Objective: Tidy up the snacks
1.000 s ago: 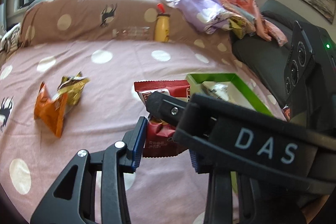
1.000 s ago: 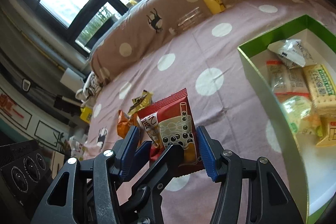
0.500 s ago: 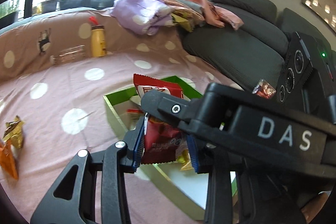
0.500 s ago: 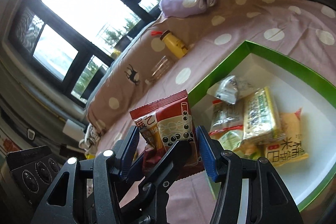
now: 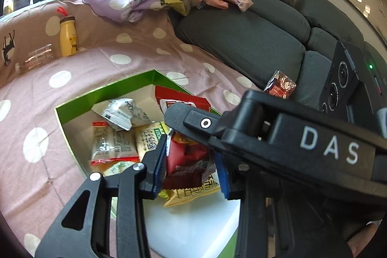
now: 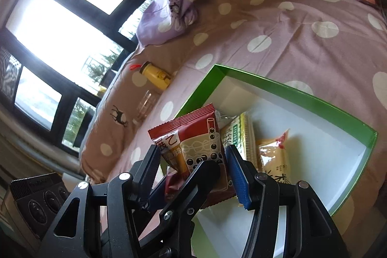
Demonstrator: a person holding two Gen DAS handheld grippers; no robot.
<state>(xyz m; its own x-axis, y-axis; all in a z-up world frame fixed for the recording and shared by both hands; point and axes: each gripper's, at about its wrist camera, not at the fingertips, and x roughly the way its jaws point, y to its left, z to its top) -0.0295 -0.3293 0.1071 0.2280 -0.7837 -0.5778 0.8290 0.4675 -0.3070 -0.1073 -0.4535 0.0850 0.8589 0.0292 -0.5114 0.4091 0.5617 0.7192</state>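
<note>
Snack packet (image 5: pixel 186 158) pinched between both grippers, over green box (image 5: pixel 72 110).

The right gripper's (image 5: pixel 278 137) black body crosses the left wrist view from 3 o'clock and covers much of the red snack packet (image 5: pixel 186 154) and the near right corner of the green box (image 5: pixel 104 93). In the right wrist view that packet (image 6: pixel 193 144) hides the snacks behind it, and the box's (image 6: pixel 302 96) near edge runs out of sight at 6 o'clock. Print on the packets (image 5: pixel 111 144) is too small to read. Whether either gripper's pads press the packet cannot be told.
</note>
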